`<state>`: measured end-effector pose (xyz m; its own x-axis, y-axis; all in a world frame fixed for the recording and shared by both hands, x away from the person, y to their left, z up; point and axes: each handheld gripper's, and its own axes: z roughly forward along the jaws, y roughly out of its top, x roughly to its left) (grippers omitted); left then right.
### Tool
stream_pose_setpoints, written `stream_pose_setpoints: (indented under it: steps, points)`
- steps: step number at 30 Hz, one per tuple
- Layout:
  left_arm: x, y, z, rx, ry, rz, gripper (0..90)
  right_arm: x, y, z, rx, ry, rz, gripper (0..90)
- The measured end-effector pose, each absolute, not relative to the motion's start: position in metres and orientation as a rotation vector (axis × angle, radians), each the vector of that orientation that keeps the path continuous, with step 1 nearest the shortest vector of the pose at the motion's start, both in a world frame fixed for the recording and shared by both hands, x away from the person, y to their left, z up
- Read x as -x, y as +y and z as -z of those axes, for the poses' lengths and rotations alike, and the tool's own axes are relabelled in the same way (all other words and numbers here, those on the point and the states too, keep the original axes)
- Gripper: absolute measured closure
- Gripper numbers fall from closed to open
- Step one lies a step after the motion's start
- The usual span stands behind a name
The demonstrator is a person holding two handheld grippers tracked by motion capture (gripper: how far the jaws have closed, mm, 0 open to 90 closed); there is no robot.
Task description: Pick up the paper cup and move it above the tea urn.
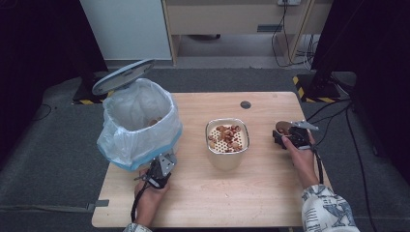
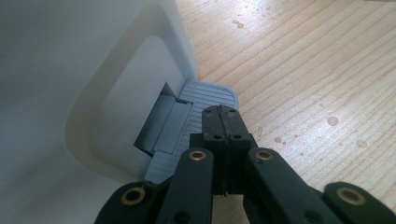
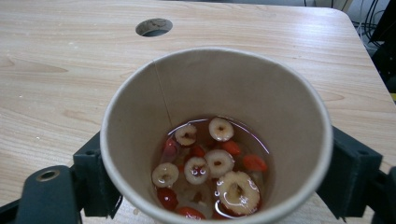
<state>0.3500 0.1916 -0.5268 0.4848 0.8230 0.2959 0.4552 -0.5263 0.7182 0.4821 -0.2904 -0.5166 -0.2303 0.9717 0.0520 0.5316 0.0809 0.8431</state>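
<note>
- The left gripper [image 1: 163, 163] sits at the foot of the white pedal bin lined with a pale blue plastic bag [image 1: 138, 123], at the table's left side; the bin's round grey lid [image 1: 123, 76] stands tilted open behind it.
- In the left gripper view the two black jaws are pressed together with no gap, their tips over the ribbed grey foot pedal [image 2: 205, 95] at the bin's base.
- The right gripper [image 3: 219, 172] clasps a brown paper cup [image 3: 243, 88], one jaw against each side of it, upright at the right of the light wooden table [image 1: 270, 188].
- Inside the cup lie sliced red dates and red berries in a little liquid [image 3: 210, 163].
- Between the two grippers stands a square metal container with a perforated strainer insert [image 1: 227, 142], with similar reddish pieces resting on the strainer.
</note>
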Motion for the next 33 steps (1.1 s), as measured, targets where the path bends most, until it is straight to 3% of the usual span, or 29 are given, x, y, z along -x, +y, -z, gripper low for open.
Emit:
stream_pose_setpoints:
  steps: [14, 33]
  points:
    - [-0.350, 0.192, 0.527, -2.170, 1.052, -0.857, 89.6, -0.483, -0.289, 0.516, -1.441, 1.840, -1.070, 28.8]
    - [-0.350, 0.191, 0.527, -2.169, 1.053, -0.857, 89.6, -0.475, -0.289, 0.458, -1.182, 1.958, -1.079, 31.2]
